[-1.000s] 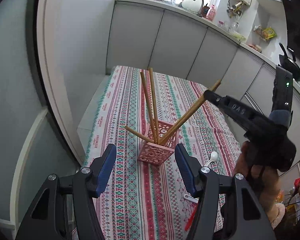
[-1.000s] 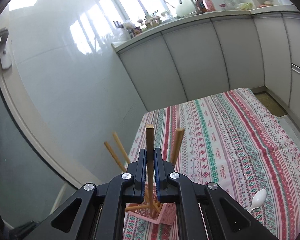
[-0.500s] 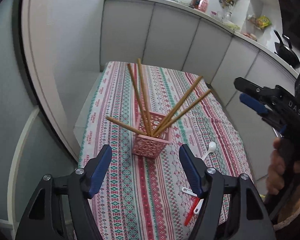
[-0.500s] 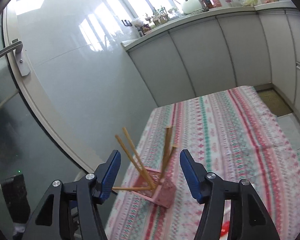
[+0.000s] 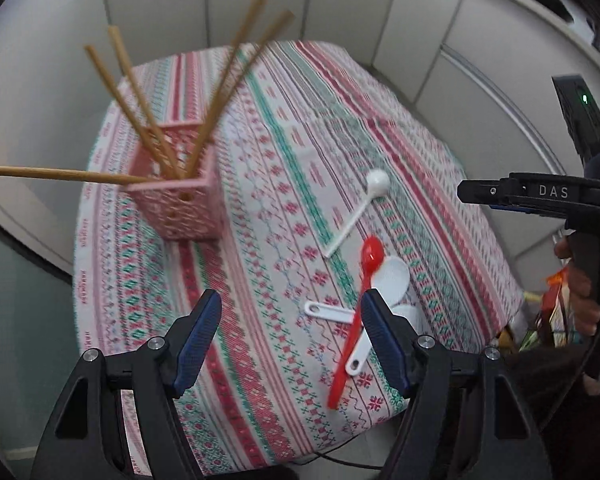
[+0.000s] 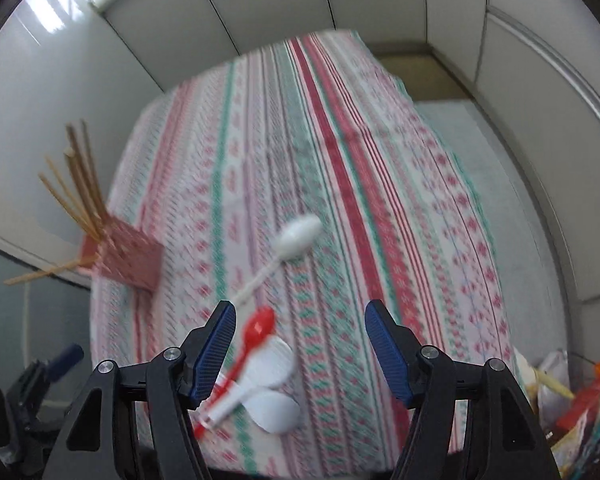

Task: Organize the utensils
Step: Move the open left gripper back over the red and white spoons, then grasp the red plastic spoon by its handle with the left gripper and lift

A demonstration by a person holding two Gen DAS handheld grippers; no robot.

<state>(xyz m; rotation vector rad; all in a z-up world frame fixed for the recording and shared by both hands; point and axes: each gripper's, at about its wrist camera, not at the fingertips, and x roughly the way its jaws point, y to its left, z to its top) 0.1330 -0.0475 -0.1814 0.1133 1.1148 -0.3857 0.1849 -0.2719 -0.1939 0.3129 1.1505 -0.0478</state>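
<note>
Wooden chopsticks (image 5: pixel 220 92) splayed in pink basket (image 5: pixel 180 204) — spoons (image 5: pixel 380 280) loose.

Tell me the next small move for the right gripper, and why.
Probably lower the right gripper onto the red spoon and close on its handle. The chopsticks already stand in the pink basket, while the red spoon and the white spoons lie loose on the tablecloth. The right jaws have just been opening, nothing is between them, and they point down at that pile.

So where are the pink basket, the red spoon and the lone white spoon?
pink basket (image 5: pixel 176 210): left wrist view, front wall.
red spoon (image 5: pixel 372 252): left wrist view, bowl.
lone white spoon (image 6: pixel 298 236): right wrist view, bowl.
</note>
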